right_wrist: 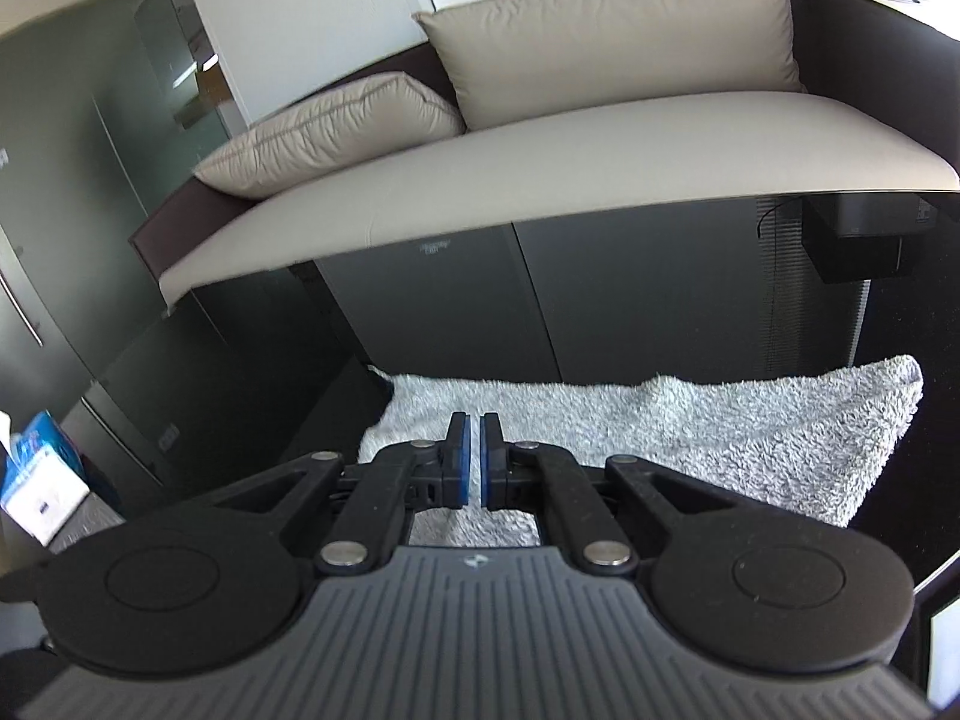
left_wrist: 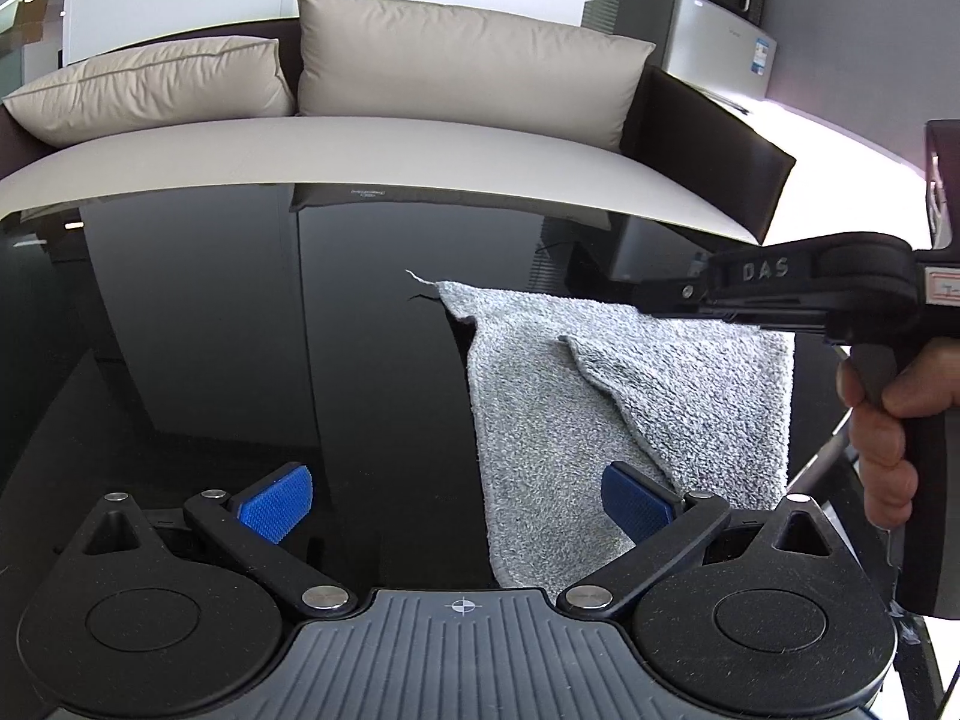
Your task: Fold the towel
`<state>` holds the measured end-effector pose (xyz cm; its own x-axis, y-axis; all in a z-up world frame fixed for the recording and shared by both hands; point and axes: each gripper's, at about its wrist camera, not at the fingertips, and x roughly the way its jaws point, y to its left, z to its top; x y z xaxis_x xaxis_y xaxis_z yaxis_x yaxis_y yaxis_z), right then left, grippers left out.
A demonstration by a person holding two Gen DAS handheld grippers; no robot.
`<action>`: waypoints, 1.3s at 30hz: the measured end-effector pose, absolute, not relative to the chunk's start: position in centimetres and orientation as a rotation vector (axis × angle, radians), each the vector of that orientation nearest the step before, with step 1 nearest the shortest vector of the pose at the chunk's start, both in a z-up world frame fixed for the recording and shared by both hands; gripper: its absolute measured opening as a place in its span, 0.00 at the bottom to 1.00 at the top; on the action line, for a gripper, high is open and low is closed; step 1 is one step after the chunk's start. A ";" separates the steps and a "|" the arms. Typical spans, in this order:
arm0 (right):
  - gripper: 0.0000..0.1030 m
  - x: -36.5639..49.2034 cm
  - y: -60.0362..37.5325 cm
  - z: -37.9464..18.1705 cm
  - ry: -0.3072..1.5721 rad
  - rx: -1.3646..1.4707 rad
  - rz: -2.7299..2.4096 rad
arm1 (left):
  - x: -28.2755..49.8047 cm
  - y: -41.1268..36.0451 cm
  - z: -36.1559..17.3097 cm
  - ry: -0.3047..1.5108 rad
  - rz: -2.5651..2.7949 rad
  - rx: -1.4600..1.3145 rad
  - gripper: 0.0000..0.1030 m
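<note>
A grey terry towel (left_wrist: 630, 414) lies on the glossy black table (left_wrist: 240, 330), with one flap folded over along a slanted edge. My left gripper (left_wrist: 459, 504) is open just above the table. Its right blue pad (left_wrist: 639, 507) is over the towel's near part and its left pad (left_wrist: 276, 504) is over bare table. A hand (left_wrist: 882, 420) holds my right gripper (left_wrist: 639, 295), which reaches in from the right over the towel's far edge. In the right wrist view the right gripper (right_wrist: 474, 456) is shut above the towel (right_wrist: 690, 432), with only a sliver between the pads and nothing in it.
A sofa seat (left_wrist: 360, 150) with two beige cushions (left_wrist: 456, 60) runs along the table's far edge. A grey appliance with a black box on top (left_wrist: 702, 18) stands at the back right. A blue and white tissue box (right_wrist: 36, 480) sits low on the left.
</note>
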<state>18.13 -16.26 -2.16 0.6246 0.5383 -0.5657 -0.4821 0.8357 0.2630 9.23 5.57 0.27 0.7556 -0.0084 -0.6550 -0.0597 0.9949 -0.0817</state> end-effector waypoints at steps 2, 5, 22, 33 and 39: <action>0.11 17.9 -15.7 -2.7 0.686 0.064 0.590 | 9.3 5.7 0.2 0.717 0.032 -0.102 0.99; 0.24 18.2 -15.1 -3.3 0.703 0.052 0.603 | 9.3 6.0 0.2 0.722 0.040 -0.110 0.99; 0.12 19.1 -12.5 -4.9 0.724 -0.092 0.578 | 9.3 6.3 0.1 0.729 0.045 -0.127 0.99; 0.01 18.9 -13.8 -4.0 0.699 -0.054 0.575 | 9.5 6.3 -0.1 0.733 0.044 -0.128 0.99; 0.01 18.5 -14.3 -2.2 0.660 -0.017 0.604 | 9.5 6.1 -0.2 0.734 0.045 -0.124 0.99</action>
<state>18.45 -14.30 -2.17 0.6259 0.5212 -0.5802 -0.5315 0.8294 0.1717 9.51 6.09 -0.20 0.7416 -0.0027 -0.6708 -0.0846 0.9916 -0.0975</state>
